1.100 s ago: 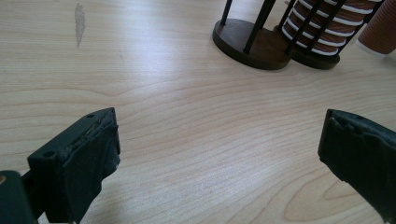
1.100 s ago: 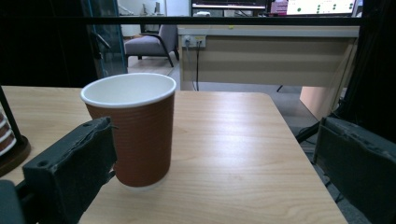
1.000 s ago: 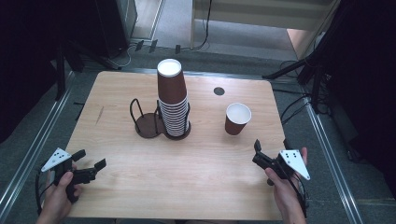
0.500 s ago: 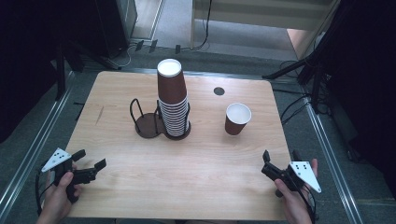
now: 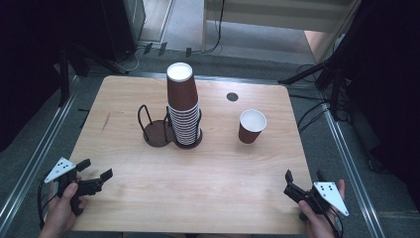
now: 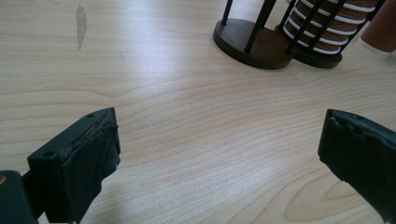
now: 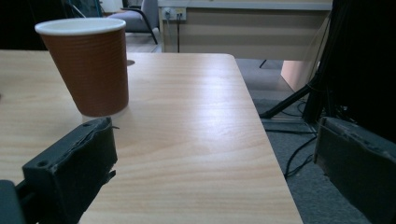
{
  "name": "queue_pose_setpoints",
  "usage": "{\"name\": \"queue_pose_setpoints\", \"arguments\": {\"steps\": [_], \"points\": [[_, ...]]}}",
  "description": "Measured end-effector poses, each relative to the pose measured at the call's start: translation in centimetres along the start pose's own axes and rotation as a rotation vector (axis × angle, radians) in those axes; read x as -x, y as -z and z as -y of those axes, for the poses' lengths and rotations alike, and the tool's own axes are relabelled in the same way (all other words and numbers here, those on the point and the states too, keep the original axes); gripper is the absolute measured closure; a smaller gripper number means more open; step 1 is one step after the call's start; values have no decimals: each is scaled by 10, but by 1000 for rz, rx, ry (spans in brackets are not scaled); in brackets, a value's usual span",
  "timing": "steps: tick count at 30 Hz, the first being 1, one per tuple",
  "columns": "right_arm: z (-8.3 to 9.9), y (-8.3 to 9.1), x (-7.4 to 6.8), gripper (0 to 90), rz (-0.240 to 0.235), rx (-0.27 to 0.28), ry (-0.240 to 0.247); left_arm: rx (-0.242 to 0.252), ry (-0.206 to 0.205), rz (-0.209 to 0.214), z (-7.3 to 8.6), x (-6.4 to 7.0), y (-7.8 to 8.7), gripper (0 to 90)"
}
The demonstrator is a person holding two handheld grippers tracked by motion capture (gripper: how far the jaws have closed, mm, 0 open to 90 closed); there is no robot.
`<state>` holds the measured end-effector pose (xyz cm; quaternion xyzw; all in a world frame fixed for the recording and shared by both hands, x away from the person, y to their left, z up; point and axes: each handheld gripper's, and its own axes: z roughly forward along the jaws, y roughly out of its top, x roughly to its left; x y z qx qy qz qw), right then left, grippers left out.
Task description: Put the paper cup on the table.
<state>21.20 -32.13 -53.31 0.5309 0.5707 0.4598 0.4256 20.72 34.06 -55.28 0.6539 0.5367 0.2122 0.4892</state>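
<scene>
A tall stack of brown paper cups (image 5: 182, 106) stands in a black wire holder on the wooden table (image 5: 218, 168); the holder's second round base (image 5: 157, 134) beside it is empty. A single brown cup (image 5: 251, 126) stands upright to the right. My left gripper (image 5: 96, 168) sits open near the front left corner, nothing between its jaws. In the left gripper view, the gripper (image 6: 219, 140) faces the empty base (image 6: 254, 39) and the cup stack (image 6: 327, 28). My right gripper (image 5: 303, 176) is open at the front right corner; in its own view the gripper (image 7: 215, 144) looks past the single cup (image 7: 88, 65).
A small dark round hole (image 5: 232, 96) marks the table behind the single cup. The table's right edge (image 7: 261, 140) drops to grey floor with cables (image 7: 294, 158) and black stand legs (image 5: 317, 74). Metal rails (image 5: 29, 163) run along both sides of the table.
My right gripper has drawn back toward the front right corner, away from the single cup. The left gripper, the cups and the holder have stayed where they were.
</scene>
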Motion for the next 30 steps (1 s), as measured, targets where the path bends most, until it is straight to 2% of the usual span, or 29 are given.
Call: {"name": "queue_pose_setpoints", "arguments": {"steps": [6,10,17,27,30], "points": [[8,4,3,0,12,-15,17,0,0,-1,0,0,0,0],[10,7,4,0,14,-21,2,-1,1,-1,0,0,0,0],[14,13,2,0,13,-31,15,-3,1,1,0,0,0,0],[17,12,-4,0,21,-41,64,-3,9,2,0,-1,0,0],[17,12,-4,0,26,-42,61,-4,8,8,0,-1,-1,0]]}}
